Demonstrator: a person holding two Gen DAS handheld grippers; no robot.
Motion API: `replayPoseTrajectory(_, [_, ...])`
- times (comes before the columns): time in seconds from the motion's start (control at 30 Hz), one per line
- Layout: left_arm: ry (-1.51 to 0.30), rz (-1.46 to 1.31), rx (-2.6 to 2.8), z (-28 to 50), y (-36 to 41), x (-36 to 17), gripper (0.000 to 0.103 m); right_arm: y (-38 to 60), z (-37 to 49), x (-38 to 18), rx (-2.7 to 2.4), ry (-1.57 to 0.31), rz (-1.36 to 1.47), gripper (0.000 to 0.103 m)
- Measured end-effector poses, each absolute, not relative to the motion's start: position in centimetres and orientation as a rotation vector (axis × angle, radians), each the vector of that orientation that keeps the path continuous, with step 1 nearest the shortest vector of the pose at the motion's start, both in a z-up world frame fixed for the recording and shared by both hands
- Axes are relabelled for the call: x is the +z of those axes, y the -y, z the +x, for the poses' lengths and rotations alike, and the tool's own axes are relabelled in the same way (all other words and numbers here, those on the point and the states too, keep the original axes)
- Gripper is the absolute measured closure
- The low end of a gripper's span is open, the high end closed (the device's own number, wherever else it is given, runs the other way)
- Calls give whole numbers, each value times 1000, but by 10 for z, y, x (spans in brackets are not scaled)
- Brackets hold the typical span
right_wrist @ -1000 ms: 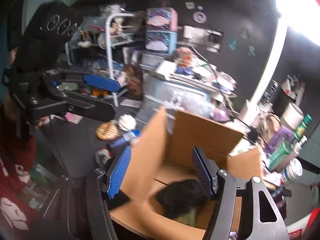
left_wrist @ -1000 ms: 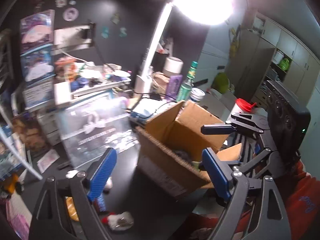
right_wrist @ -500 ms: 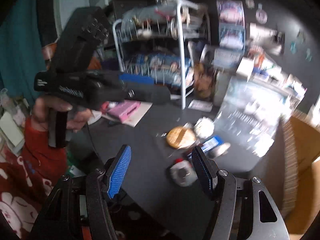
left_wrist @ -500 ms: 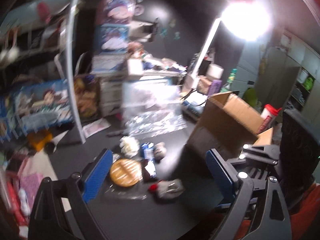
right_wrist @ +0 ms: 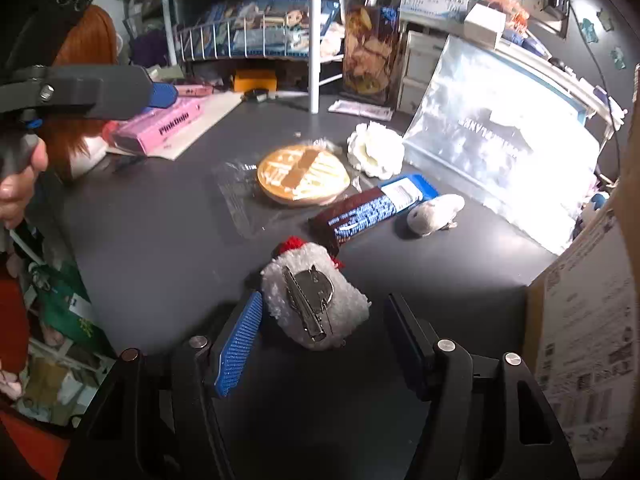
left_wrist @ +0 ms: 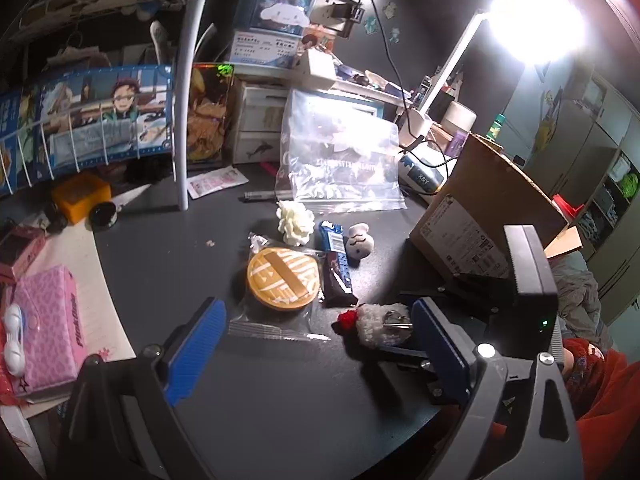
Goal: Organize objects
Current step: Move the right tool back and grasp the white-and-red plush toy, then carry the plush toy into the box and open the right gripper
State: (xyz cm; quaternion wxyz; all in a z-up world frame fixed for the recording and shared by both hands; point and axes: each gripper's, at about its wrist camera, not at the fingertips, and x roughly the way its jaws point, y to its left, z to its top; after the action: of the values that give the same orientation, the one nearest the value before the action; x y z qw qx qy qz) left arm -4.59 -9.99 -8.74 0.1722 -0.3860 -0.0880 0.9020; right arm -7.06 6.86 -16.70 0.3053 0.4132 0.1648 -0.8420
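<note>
Fuzzy white hair clip [right_wrist: 314, 304] with red tuft lies on dark table [right_wrist: 152, 216], metal clasp up, between right gripper [right_wrist: 324, 340] jaws; pads apart, not pressing it. Left gripper [left_wrist: 320, 344] jaws wide, nothing between, above wrapped round cookie [left_wrist: 283, 278]. Near cookie: chocolate bar [right_wrist: 370, 208], white flower [right_wrist: 374, 150], small grey plush [right_wrist: 434, 210]. Cardboard box [left_wrist: 480, 216] at table's right side. Clear zip bag [left_wrist: 340, 160] leans behind the items.
</note>
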Motion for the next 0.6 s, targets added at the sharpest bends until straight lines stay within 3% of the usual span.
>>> replayPoseTrajectory(0.07, [261, -1101, 2556, -46, 101, -89, 10, -67, -71, -169, -2224, -445, 1095, 45])
replayPoseTrajectory(0.13, [267, -1105, 2556, -47, 101, -90, 10, -68, -72, -169, -2218, -435, 1094, 56])
replayPoseTrajectory(0.23, [268, -1111, 2553, -47, 101, -91, 10, -69, -71, -169, -2225, -427, 1092, 62])
replayPoseTrajectory(0.6, [285, -1073, 2407, -39, 76, -74, 10, -64, -43, -112, -2181, -344, 934, 63])
